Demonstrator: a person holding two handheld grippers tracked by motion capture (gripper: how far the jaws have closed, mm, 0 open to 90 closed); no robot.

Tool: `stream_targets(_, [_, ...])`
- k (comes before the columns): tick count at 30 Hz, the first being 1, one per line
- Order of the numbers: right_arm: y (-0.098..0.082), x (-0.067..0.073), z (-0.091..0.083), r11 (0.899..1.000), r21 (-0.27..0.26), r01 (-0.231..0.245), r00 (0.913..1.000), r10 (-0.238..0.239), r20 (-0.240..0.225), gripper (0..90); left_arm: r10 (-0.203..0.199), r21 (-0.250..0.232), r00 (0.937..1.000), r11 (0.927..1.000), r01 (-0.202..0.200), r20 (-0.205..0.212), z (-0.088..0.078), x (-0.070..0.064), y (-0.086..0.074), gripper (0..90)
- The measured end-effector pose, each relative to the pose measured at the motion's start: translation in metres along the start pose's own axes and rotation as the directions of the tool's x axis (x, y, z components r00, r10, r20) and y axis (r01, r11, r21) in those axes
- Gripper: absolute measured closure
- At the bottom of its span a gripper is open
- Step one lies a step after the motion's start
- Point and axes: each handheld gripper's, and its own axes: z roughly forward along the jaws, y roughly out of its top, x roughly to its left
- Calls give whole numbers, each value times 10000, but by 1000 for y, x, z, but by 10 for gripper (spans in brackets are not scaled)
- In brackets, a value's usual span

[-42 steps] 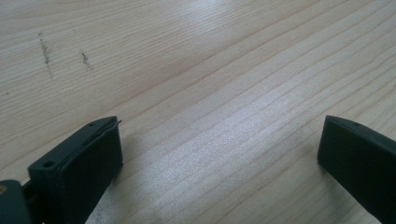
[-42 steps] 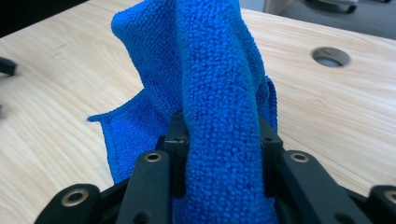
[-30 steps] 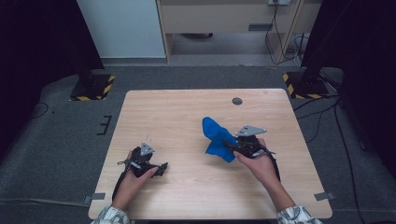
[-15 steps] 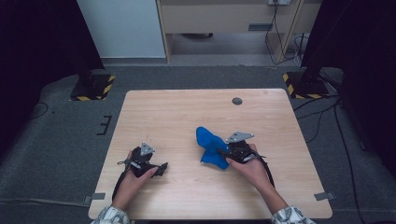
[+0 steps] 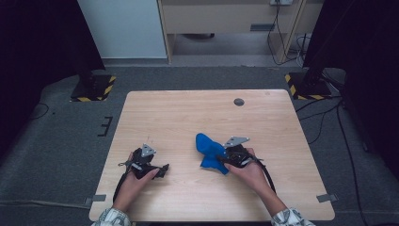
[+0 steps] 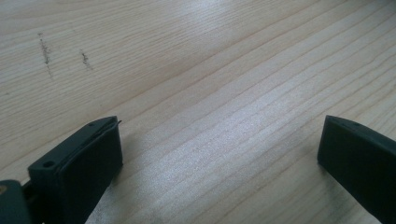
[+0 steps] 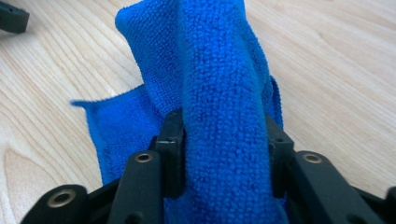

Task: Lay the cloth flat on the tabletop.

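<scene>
A blue microfibre cloth (image 5: pixel 209 150) lies bunched on the wooden table (image 5: pixel 188 113), right of centre near the front. My right gripper (image 5: pixel 222 160) holds a thick fold of the cloth (image 7: pixel 219 93) between its pads (image 7: pixel 170 140). Its jaws have just been opening, and the fold still fills the gap between them. The rest of the cloth drapes forward onto the wood. My left gripper (image 5: pixel 162 168) rests low at the front left. In the left gripper view its jaws (image 6: pixel 219 149) stand wide apart over bare wood with nothing between them.
A round dark grommet (image 5: pixel 239 101) sits near the table's far edge. Two black stands with striped bases (image 5: pixel 94 87) (image 5: pixel 306 84) flank the table on the floor. The left gripper's jaw tip (image 7: pixel 11 16) shows at the top left of the right gripper view.
My right hand has carried the cloth left and down, so the cloth now rests lower on the table. The left hand has not moved.
</scene>
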Motion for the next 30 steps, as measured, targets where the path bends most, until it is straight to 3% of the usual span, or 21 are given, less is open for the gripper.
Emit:
stream_targets(9, [-2,2,3,9999,104,-51,9998,49,214,485,0,-2,10000,10000,0,-1,0,0,0,0])
stream_targets(19, [-2,-1,6,9998,82,-204,9983,199,539,222,0,-2,10000,10000,0,-1,0,0,0,0])
stream_targets(23, [3,-1,-3,9987,-427,-266,9983,288,511,127,-1,-1,10000,10000,1,0,0,0,0,0])
stream_targets(30, [8,-3,-12,9956,-863,-358,9979,404,513,67,-16,-16,10000,10000,16,7,0,0,0,0])
